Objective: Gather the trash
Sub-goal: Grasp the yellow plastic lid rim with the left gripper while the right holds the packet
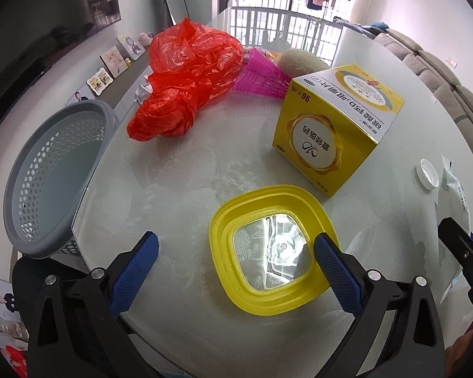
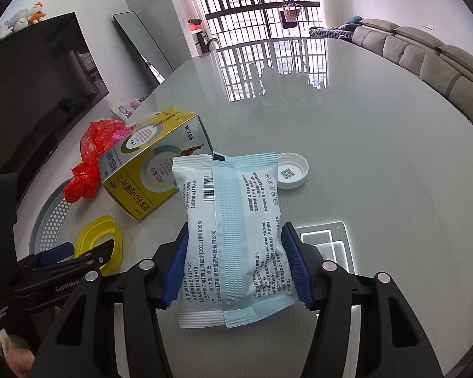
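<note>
Right gripper: the right gripper (image 2: 235, 264) had its blue-padded jaws about half open, both pads pressed against the sides of a white and pale blue printed plastic packet (image 2: 233, 233), which it held lengthwise between them above the table.
Left gripper: the left gripper (image 1: 236, 267) stood wide open with nothing gripped; its right finger (image 1: 337, 271) overlapped the rim of a yellow square plastic lid with a clear centre (image 1: 268, 252), its left finger over bare table.
Table: a round glossy pale grey table (image 2: 362, 141) carried everything.
Bin: a grey perforated plastic basket (image 1: 53, 176) stood at the table's left edge, beside the yellow lid's side of the table.
Other trash: a yellow and white cardboard medicine box (image 1: 334, 126) sat just beyond the lid; a crumpled red plastic bag (image 1: 186, 78) lay further back, touching a pink plastic mesh piece (image 1: 261, 78); a small white round bottle cap (image 2: 291, 170) lay just beside the packet's far end.
</note>
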Demonstrator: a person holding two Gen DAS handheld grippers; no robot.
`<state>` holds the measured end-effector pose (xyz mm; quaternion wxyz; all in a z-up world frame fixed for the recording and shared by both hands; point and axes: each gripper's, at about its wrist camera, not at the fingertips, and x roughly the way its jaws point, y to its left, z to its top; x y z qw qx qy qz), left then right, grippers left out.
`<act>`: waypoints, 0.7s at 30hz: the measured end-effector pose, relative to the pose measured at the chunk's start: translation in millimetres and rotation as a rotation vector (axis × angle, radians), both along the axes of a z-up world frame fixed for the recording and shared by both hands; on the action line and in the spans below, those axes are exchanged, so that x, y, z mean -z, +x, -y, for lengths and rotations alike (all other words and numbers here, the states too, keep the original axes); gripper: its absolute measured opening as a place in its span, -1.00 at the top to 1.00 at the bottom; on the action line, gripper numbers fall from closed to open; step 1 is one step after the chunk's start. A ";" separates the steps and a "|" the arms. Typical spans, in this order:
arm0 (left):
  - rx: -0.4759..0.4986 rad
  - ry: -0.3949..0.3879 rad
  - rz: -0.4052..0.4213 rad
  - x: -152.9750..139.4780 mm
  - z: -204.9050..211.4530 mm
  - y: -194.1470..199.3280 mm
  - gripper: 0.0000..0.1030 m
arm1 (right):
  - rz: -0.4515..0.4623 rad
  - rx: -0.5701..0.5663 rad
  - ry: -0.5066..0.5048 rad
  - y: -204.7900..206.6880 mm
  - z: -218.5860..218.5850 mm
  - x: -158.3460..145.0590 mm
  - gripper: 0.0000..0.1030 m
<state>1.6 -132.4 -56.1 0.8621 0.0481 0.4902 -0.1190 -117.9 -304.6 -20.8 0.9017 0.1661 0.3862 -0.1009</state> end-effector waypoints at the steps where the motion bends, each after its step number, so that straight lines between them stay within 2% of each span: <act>1: -0.001 -0.006 -0.003 -0.2 -0.2 -0.1 -0.88 | 0.000 0.002 0.001 -1.5 -0.6 0.2 -0.07; 13: 0.023 -0.033 0.037 -19.0 5.8 -11.7 -0.88 | 0.005 0.018 -0.003 -8.3 -3.0 0.1 -0.07; 21: 0.042 0.006 0.008 -0.6 14.7 -5.6 -0.88 | 0.001 0.027 0.006 -12.0 -0.6 2.3 -0.07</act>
